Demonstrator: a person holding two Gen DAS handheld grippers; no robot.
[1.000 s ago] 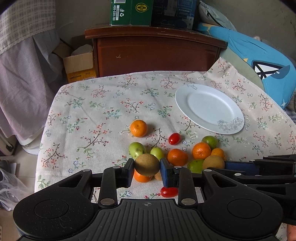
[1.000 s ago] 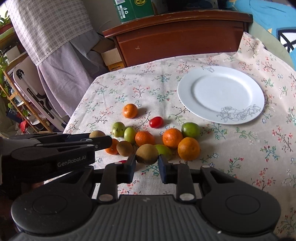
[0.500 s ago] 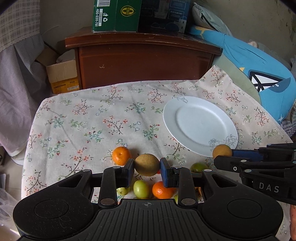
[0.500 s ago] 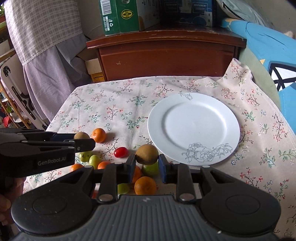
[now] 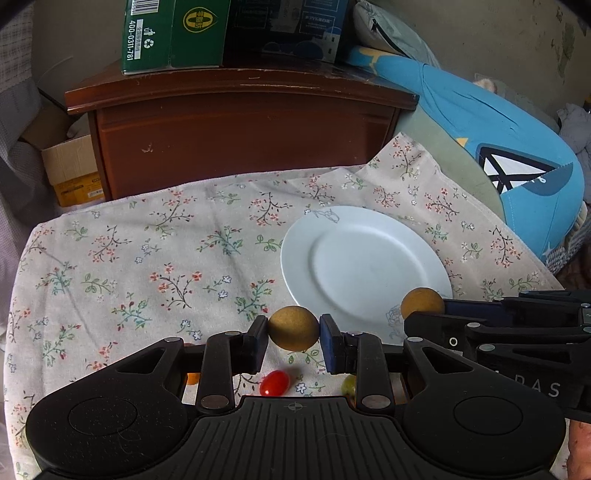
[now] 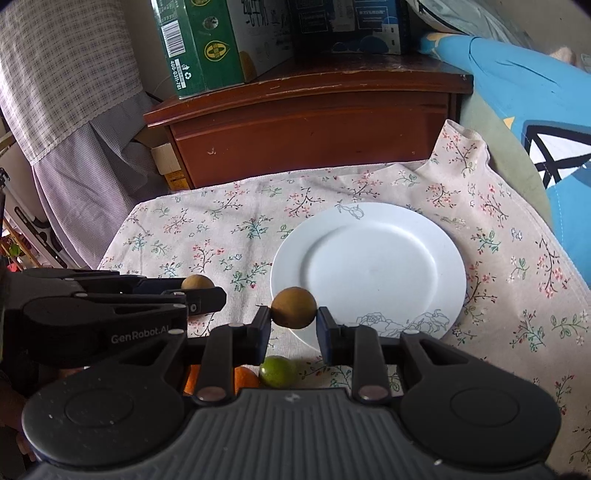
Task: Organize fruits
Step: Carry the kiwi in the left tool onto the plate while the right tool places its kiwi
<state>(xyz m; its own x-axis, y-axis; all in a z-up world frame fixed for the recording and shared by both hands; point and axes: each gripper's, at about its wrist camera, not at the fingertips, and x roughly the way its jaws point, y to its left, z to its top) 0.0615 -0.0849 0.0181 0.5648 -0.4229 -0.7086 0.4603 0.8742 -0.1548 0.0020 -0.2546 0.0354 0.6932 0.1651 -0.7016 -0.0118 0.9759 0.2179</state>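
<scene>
My left gripper is shut on a round brown fruit, held above the cloth just left of the white plate. My right gripper is shut on a second brown fruit, held over the plate's near-left rim. The right gripper's fruit also shows in the left wrist view, and the left gripper's fruit in the right wrist view. Below the grippers lie a red cherry tomato, a green fruit and an orange, mostly hidden.
A floral tablecloth covers the table. Behind it stands a dark wooden cabinet with a green carton on top. A blue cushion lies at the right, a cardboard box at the left.
Both grippers have lifted their brown fruits and moved forward toward the plate. The fruit pile has slid down under the grippers.
</scene>
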